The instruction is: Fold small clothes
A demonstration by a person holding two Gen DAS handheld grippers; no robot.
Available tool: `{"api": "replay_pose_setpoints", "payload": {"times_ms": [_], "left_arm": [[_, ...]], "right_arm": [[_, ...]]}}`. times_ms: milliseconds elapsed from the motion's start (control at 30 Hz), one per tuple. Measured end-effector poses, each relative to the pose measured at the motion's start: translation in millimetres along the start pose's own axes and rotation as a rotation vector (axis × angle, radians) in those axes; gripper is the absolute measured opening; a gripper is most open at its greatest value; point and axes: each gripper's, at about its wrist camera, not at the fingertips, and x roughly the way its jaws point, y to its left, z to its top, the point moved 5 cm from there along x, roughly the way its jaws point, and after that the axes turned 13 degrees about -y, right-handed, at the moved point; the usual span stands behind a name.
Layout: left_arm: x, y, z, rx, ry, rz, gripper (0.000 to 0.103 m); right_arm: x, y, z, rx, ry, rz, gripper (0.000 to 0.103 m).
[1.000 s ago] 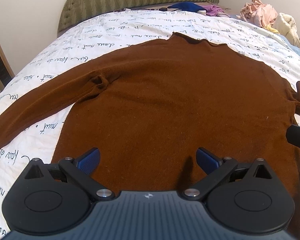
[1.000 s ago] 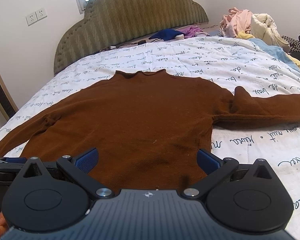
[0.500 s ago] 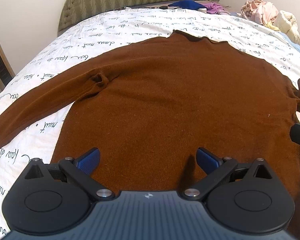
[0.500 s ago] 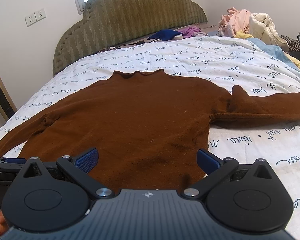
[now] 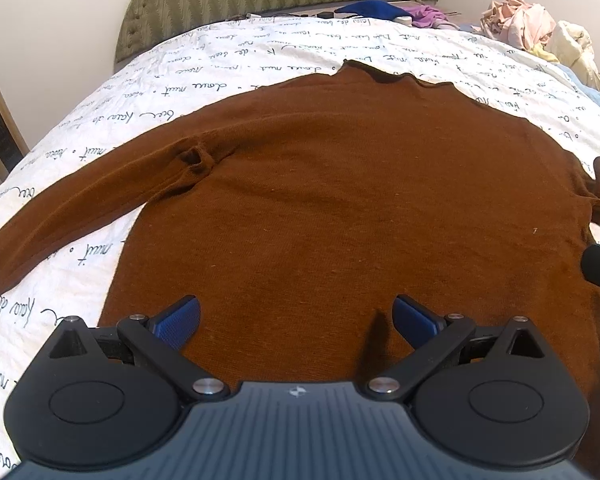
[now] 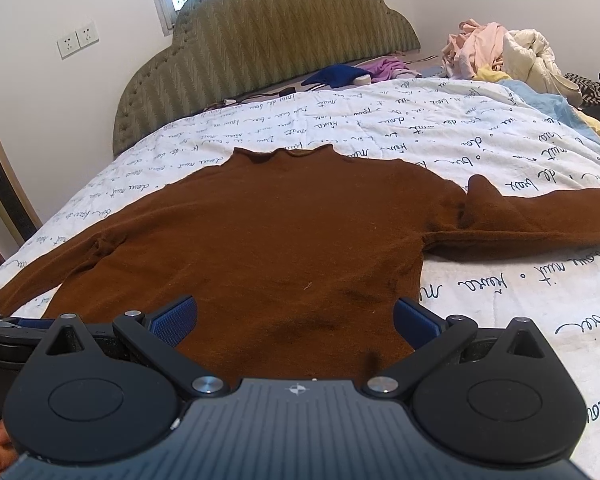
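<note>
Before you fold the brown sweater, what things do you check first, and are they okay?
1. Brown sweater lies flat on the bed cover: ok.
2. Both sleeves spread outward, left sleeve, right sleeve: ok.
3. Left armpit smooth: not ok, it is bunched.
4. Left gripper open, empty: ok.
5. Right gripper open, empty: ok.
6. Bottom hem straight: cannot tell, the grippers hide it.
</note>
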Motion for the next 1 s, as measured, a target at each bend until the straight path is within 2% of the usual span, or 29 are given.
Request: {"api": "replay_pose_setpoints", "payload": {"times_ms": [367, 633, 700, 833, 1000], "left_arm": [[-1.6, -9.4, 6.1, 0.020, -0.017, -0.005, 0.103], [-8.2, -27.6, 19.9, -0.029, -0.076, -0.042, 0.103], [-9.3, -34.4, 22.4, -0.023, -0.091, -0.074, 0.103], [-9.0, -47.2, 24.3, -0.009, -0.113, -0.102, 0.103], [-5.4, -60.6, 22.7, 0.044, -0.116, -0.091, 0.103]], "right_arm": [[-2.0, -10.5, 2.7, 0.069, 0.003, 0.025, 0.103], [-5.3, -30.7, 6.1, 0.156, -0.008, 0.033, 0.103], [-5.6, -38.2, 5.0, 0.186, 0.000, 0.049, 0.103], [-9.9, -61.7, 6.3, 0.255, -0.020, 0.054, 0.103], [-20.1, -114.7, 15.8, 0.353, -0.085, -0.007, 0.103]]}}
